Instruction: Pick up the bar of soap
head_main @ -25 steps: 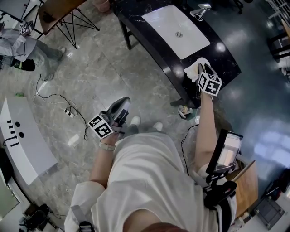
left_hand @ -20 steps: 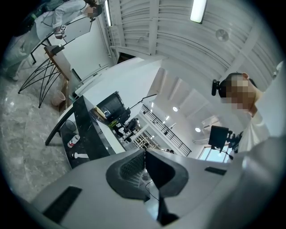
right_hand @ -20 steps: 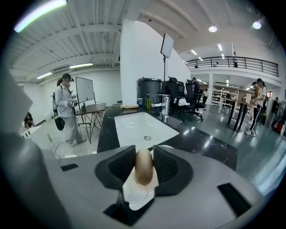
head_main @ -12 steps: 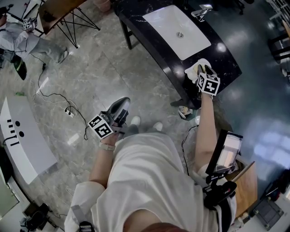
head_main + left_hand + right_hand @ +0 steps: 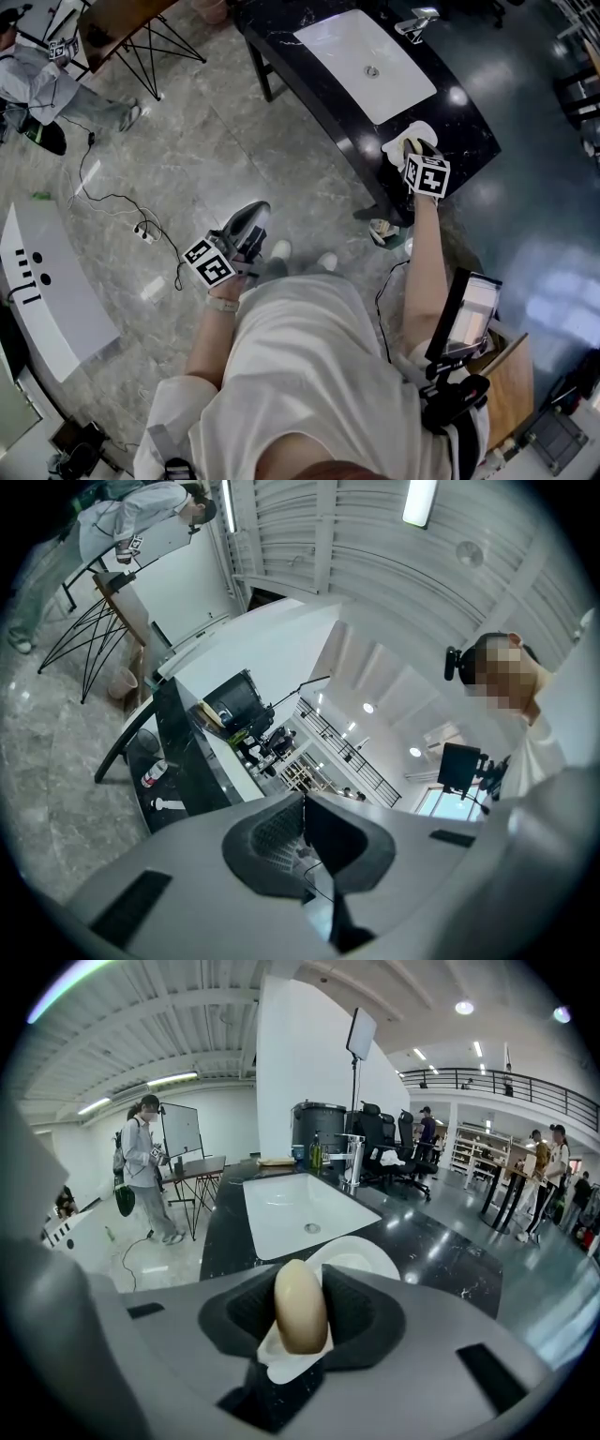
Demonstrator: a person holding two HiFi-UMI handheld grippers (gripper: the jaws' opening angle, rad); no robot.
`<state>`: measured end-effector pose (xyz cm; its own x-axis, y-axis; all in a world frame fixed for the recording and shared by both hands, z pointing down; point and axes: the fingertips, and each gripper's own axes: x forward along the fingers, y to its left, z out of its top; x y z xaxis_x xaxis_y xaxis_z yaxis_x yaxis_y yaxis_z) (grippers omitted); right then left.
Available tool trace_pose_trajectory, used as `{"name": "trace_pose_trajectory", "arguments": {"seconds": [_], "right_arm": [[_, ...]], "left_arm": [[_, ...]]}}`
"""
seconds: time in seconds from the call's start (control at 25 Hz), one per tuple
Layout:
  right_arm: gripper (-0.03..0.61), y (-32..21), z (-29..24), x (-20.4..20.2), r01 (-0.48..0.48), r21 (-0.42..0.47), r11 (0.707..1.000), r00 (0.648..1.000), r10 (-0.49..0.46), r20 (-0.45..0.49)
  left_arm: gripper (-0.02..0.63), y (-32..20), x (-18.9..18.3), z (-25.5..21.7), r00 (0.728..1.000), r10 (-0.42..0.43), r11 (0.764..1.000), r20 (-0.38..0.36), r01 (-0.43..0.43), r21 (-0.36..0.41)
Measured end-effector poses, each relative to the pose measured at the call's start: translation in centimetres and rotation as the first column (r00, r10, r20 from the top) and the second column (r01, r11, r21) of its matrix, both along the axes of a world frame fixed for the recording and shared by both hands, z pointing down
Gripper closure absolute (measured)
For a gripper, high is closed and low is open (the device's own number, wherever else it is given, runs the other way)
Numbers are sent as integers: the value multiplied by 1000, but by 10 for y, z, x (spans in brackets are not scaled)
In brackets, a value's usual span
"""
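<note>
With the right gripper (image 5: 421, 150) clamped on the soap (image 5: 300, 1305) over the dish (image 5: 361, 1258) beside the sink (image 5: 291, 1208), the grasp looks made and a steady lift comes next; the left gripper (image 5: 302, 841) hangs closed and empty.

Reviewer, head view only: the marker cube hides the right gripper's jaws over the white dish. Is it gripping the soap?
Observer: Yes. The right gripper view shows the right gripper shut on the soap, a pad on each side.
Operator: Is it clear of the dish?
Observer: The dish shows behind and below the soap; I cannot tell whether they touch.
Operator: And the left gripper?
Observer: The left gripper has its jaws together with nothing between them.
</note>
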<state>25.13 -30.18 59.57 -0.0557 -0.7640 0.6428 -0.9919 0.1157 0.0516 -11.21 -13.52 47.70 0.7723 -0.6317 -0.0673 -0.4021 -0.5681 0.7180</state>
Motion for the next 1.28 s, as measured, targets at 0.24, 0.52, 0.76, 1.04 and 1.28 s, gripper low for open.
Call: {"name": "trace_pose_trajectory", "arguments": {"seconds": [0.24, 0.52, 0.76, 1.04, 1.28], "right_arm": [[445, 0, 1, -3, 1, 0, 1000, 1000, -1, -24], [451, 0, -1, -3, -23, 9, 1000, 997, 23, -72], [453, 0, -25, -13, -22, 62, 998, 998, 26, -59], [453, -1, -87, -40, 1, 192, 981, 1000, -3, 12], [453, 14, -146, -61, 9, 311, 950, 994, -43, 104]], "left_arm": [[604, 2, -4, -1, 1000, -8, 1000, 2, 8, -2], [604, -1, -5, -2, 1000, -4, 1000, 2, 4, 3], [604, -2, -8, -3, 1000, 9, 1000, -1, -9, 9], [604, -3, 4, -12, 998, 58, 998, -13, -58, 30], [604, -5, 26, -16, 990, 136, 990, -26, -134, 48]]}}
